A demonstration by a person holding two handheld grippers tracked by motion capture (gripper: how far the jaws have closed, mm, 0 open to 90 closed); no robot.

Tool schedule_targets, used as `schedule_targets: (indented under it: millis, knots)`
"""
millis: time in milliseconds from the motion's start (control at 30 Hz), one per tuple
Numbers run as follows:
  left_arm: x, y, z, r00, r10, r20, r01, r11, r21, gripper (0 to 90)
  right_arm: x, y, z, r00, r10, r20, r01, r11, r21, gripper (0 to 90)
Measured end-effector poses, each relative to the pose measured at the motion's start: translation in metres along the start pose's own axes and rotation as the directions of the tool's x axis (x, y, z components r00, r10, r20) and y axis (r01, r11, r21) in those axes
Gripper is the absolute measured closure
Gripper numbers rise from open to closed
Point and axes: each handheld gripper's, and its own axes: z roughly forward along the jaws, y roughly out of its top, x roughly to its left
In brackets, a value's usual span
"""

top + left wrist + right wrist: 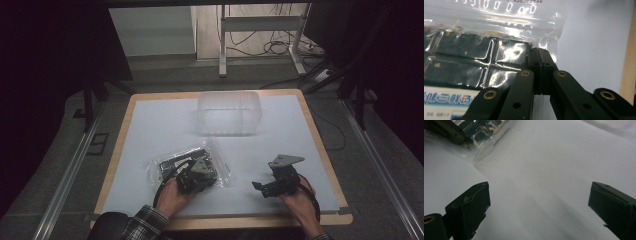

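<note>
Your left tool (539,53) had its jaws pressed together over the corner of the clear bag of dark packets (187,162), apparently pinching the plastic edge, probably to pin or lift it. The bag lay flat on the white tabletop (150,125), near you and left of centre. Your right tool (267,189) was spread wide and empty, low beside the bag, likely ready to assist. The clear tub (228,112) waited at the far edge.

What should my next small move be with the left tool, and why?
Probably lift the left tool slightly: its jaws are shut at the clear bag's edge, pinching it as far as I can tell, the right tool is open over bare table, and the clear bin waits behind.
</note>
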Motion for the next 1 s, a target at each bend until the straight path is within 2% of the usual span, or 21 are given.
schedule_targets:
  millis: [200, 300, 667, 867, 1000]
  knots:
    - [0.003, 0.002, 0.0, 0.9998, -0.022, 0.001, 0.022, 0.9997, -0.007, 90.0, 0.0, 0.0, 0.0, 1.0, 0.003, -0.001, -0.003, 1.0, 0.001, 4.3]
    - [0.004, 0.002, -0.006, 0.9996, -0.023, -0.014, 0.023, 0.9993, -0.029, 90.0, 0.0, 0.0, -0.001, 1.0, 0.0, -0.001, 0.0, 1.0, -0.002, 4.3]
    - [0.01, -0.007, -0.029, 0.998, -0.062, -0.016, 0.06, 0.9939, -0.093, 89.8, 0.0, 0.0, -0.002, 1.0, -0.001, -0.001, 0.001, 1.0, -0.002, 4.2]
    - [0.015, -0.012, -0.044, 0.9969, -0.062, -0.049, 0.056, 0.9923, -0.111, 89.0, 0.0, 0.0, -0.002, 1.0, -0.004, -0.003, 0.004, 1.0, -0.005, 3.9]
    - [0.019, -0.018, -0.053, 0.9946, -0.066, -0.08, 0.057, 0.9915, -0.117, 84.0, 0.001, 0.001, -0.002, 1.0, 0.003, 0.002, -0.003, 1.0, -0.009, 2.6]
